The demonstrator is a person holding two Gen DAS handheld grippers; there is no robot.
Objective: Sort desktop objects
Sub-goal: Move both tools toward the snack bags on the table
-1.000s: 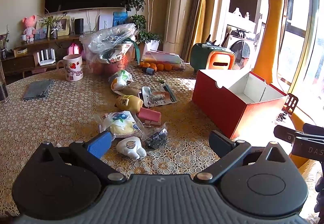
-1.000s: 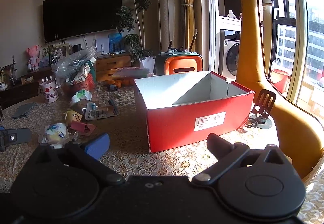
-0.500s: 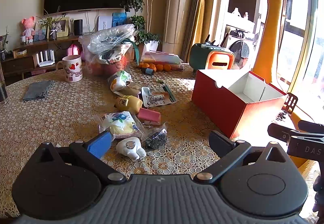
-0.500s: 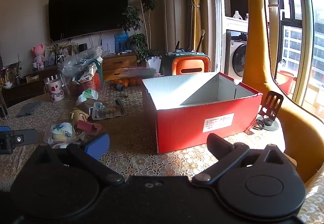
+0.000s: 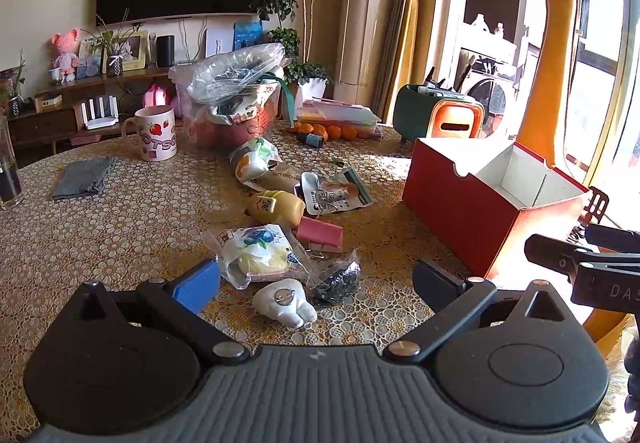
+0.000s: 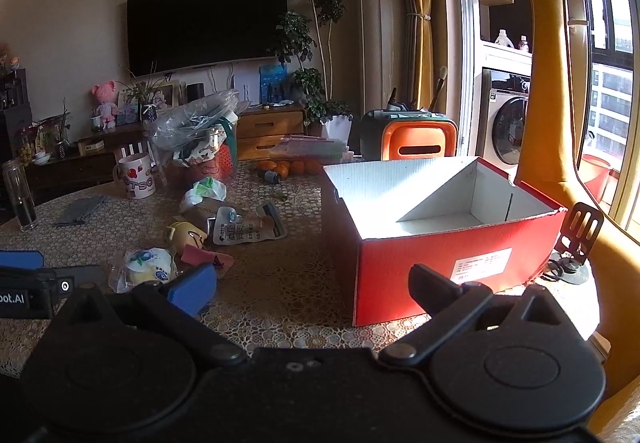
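Hard sunlight from right-side window point(image 6: 608, 55); glare on red box point(image 5: 496, 239); dim left; fisheye-bent edges.

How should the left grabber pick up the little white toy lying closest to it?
Probably from above, with the left gripper open as it is now. Pinch the little white toy across its rounded body, not the two stubby ends pointing toward the camera. It lies flat on the table, just ahead of the fingers, with a dark packet close beside it, so come down carefully.
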